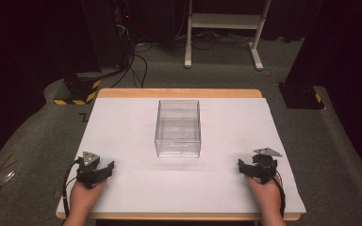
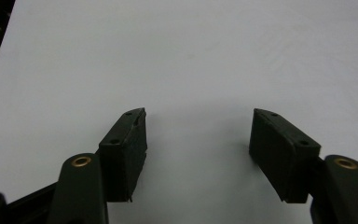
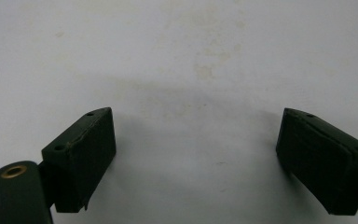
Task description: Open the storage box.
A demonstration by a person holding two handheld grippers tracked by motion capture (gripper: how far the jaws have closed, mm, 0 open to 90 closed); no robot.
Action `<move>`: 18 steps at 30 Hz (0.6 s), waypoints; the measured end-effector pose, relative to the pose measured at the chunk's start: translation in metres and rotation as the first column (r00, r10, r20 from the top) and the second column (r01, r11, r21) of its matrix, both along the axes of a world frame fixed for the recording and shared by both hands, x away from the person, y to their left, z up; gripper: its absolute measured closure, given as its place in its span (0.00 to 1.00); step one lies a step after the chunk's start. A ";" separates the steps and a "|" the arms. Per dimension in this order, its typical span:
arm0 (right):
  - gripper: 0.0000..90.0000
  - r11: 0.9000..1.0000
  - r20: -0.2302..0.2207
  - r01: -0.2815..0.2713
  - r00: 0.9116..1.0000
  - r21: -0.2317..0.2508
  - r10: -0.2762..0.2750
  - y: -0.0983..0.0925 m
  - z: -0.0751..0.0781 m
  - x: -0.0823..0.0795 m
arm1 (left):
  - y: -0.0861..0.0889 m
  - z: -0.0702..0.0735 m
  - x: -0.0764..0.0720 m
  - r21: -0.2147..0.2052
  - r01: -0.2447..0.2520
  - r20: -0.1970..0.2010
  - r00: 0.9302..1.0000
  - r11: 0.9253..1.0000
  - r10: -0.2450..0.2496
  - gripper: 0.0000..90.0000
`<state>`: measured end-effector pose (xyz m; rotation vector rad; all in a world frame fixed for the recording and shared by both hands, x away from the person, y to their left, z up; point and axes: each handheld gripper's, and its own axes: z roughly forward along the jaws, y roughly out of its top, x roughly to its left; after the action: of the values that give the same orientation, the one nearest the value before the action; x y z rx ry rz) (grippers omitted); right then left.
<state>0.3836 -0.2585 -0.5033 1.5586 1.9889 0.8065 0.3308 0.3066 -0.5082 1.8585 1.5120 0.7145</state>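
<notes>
Black jaws first — the left gripper (image 2: pixel 198 135) has its two pads spread wide with bare white surface between them, nothing held. Same story in the right gripper view: the right gripper (image 3: pixel 196 140) stands with its jaws parted, gripping nothing, over a white sheet marked with faint yellowish stains.

Out from the jaws now, in the high view. Left gripper (image 1: pixel 104 168) sits near the front left corner of the table (image 1: pixel 136 188), well to the left of the clear plastic box (image 1: pixel 178 128) and nearer the person than it. Right gripper (image 1: pixel 245 167) mirrors it, front right of the box, well apart from it. Each is carried by a hand coming in from the bottom edge — left hand (image 1: pixel 84 195), right hand (image 1: pixel 266 193) — both forearms cut off by the frame.

And the box — a see-through rectangular bin, upright, at the middle of the white tabletop, and it looks empty.

Behind the box, past the table's wooden far edge, dark floor, cables and a white frame (image 1: pixel 224 28); the rest is too dim to make out.
</notes>
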 end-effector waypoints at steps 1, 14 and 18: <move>0.13 1.000 0.000 0.000 1.000 0.000 0.000 0.000 0.000 0.000 | 0.000 0.000 0.000 0.000 0.000 0.000 1.000 1.000 0.000 0.41; 0.13 1.000 -0.002 0.001 1.000 0.005 -0.001 0.000 0.000 0.000 | 0.000 0.000 0.000 0.000 0.000 0.000 1.000 1.000 0.000 0.41; 0.13 1.000 -0.004 -0.004 1.000 -0.003 0.004 0.000 0.000 0.000 | 0.000 0.000 0.000 0.000 0.000 0.000 1.000 1.000 0.000 0.41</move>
<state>0.3834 -0.2585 -0.5029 1.5561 1.9955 0.8030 0.3309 0.3066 -0.5082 1.8581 1.5122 0.7143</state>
